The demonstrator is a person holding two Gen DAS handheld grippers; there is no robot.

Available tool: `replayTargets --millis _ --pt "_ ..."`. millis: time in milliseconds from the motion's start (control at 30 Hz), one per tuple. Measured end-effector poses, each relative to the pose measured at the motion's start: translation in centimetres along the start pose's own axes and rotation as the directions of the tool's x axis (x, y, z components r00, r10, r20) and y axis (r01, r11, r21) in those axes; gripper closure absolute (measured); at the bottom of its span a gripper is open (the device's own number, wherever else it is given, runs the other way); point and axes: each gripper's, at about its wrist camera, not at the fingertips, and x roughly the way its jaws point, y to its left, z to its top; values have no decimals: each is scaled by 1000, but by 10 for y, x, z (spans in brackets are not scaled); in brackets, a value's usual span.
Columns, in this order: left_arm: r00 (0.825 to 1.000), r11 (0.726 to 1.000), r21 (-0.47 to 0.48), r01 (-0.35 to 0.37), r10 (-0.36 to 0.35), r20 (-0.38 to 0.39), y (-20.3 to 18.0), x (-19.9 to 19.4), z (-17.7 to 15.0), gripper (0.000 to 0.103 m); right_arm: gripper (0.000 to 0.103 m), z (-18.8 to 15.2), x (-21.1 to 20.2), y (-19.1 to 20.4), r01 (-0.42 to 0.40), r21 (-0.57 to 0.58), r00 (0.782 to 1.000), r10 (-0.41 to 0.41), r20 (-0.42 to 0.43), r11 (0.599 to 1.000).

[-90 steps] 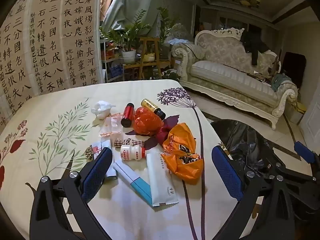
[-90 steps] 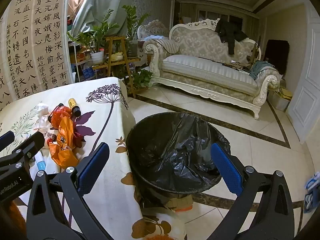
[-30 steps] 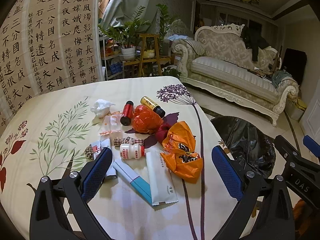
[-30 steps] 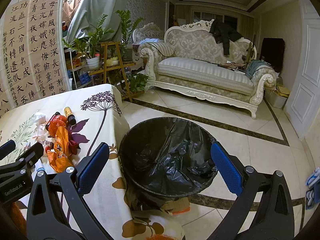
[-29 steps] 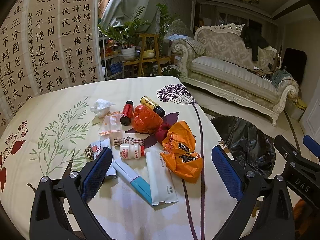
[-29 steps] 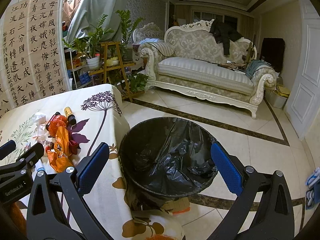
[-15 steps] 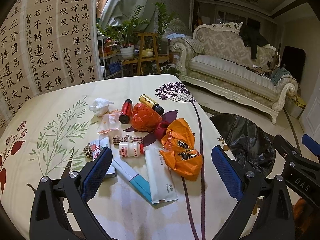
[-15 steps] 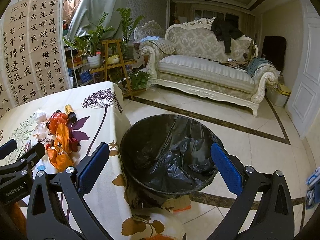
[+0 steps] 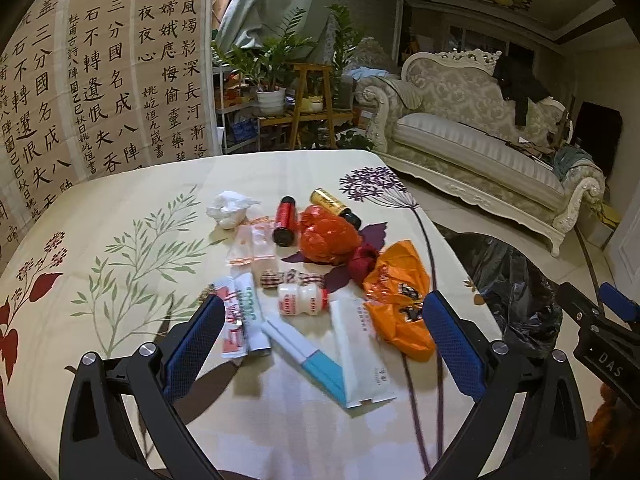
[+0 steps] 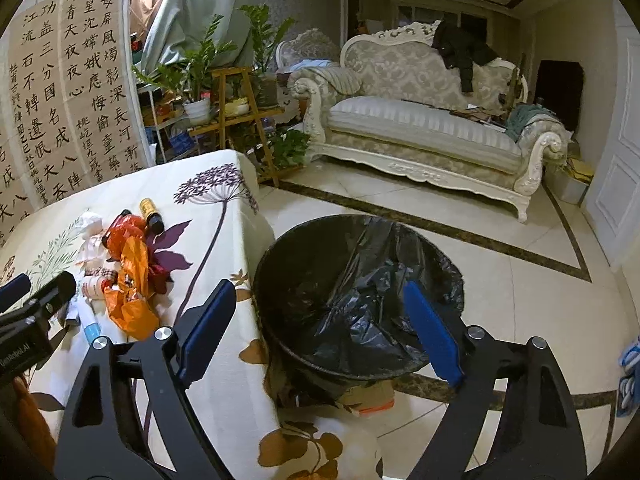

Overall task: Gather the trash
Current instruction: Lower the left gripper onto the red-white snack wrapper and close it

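Note:
A pile of trash lies on the flowered tablecloth (image 9: pixel 120 208): an orange plastic bag (image 9: pixel 400 304), a red-orange bag (image 9: pixel 326 236), a small white bottle (image 9: pixel 302 299), a white and blue packet (image 9: pixel 360 354), a red bottle (image 9: pixel 285 224), a gold bottle (image 9: pixel 332 202) and a crumpled tissue (image 9: pixel 230 210). My left gripper (image 9: pixel 320 338) is open and empty, low over the near side of the pile. My right gripper (image 10: pixel 320 328) is open and empty above the black-lined bin (image 10: pixel 356 292) beside the table. The pile also shows in the right wrist view (image 10: pixel 128 272).
The bin (image 9: pixel 516 280) stands on the tiled floor right of the table's edge. A cream sofa (image 10: pixel 420 120) sits beyond it. A plant stand (image 10: pixel 240 108) and a calligraphy wall hanging (image 9: pixel 100 72) are behind the table. A white door (image 10: pixel 616 184) is at far right.
My left gripper has moved slightly forward and lower toward the trash pile. My right gripper has moved closer to the bin. Both stay open and nothing was picked up.

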Motion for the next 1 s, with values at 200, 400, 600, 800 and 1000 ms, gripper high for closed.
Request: replayTargets --millis 200,400,600,800,1000 --pt "999 999 -9 -47 47 -1 27 -4 -4 8 24 -2 4 14 -43 -19 999 43 -13 999" --pt "995 995 -18 -93 93 -20 49 -6 -14 19 24 -3 7 31 -83 -48 996 82 -26 995" --pt "991 991 -55 -118 114 -67 69 3 -22 29 24 -6 8 41 -101 -57 994 99 -41 993" --pt "989 991 -49 -127 122 -87 71 20 -15 28 24 -6 11 44 -103 -54 993 100 -55 993" --pt "985 992 -49 -115 107 -139 72 36 -12 31 24 -5 17 48 -101 -59 993 97 -68 993"
